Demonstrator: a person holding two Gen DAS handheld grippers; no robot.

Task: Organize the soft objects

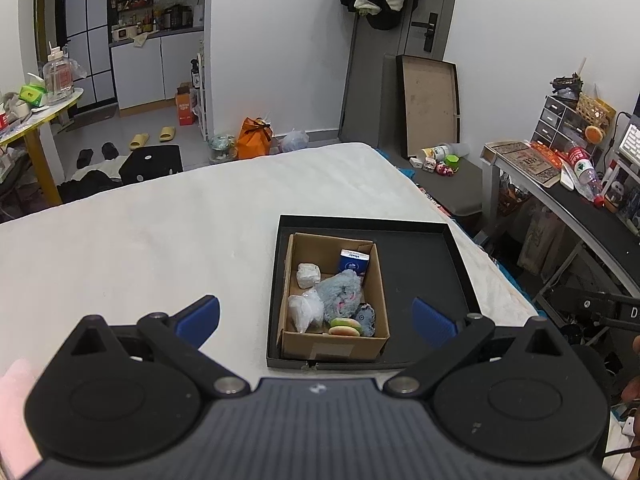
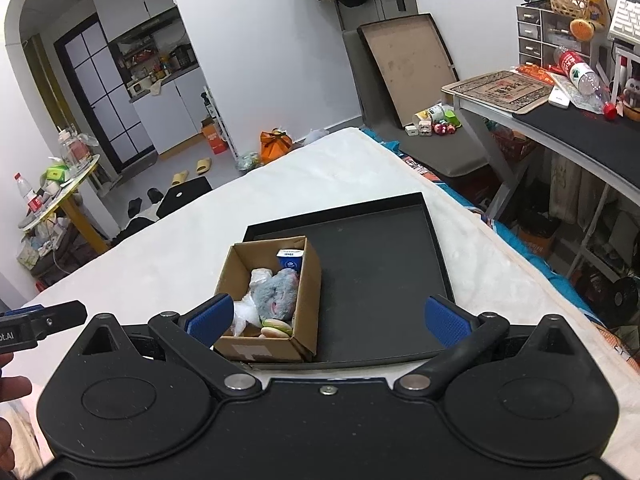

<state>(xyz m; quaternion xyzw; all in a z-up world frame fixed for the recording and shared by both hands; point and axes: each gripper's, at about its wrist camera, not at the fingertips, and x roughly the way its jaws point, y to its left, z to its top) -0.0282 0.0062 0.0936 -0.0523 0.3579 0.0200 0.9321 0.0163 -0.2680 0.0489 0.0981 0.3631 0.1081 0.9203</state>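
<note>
Both wrist views look down and forward, from near, sharing the cardboard box [image 1: 335, 306] on the black tray [image 1: 424, 264].

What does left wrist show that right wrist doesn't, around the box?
Left only: the white wrapped lump and a blue plush piece near the box's front; the right view doesn't clearly show either. Right only: the cardboard box's outer right wall, and the left gripper's tip at the frame's left edge. Both: black tray, grey plush, blue carton, burger toy, both grippers open and empty.
</note>
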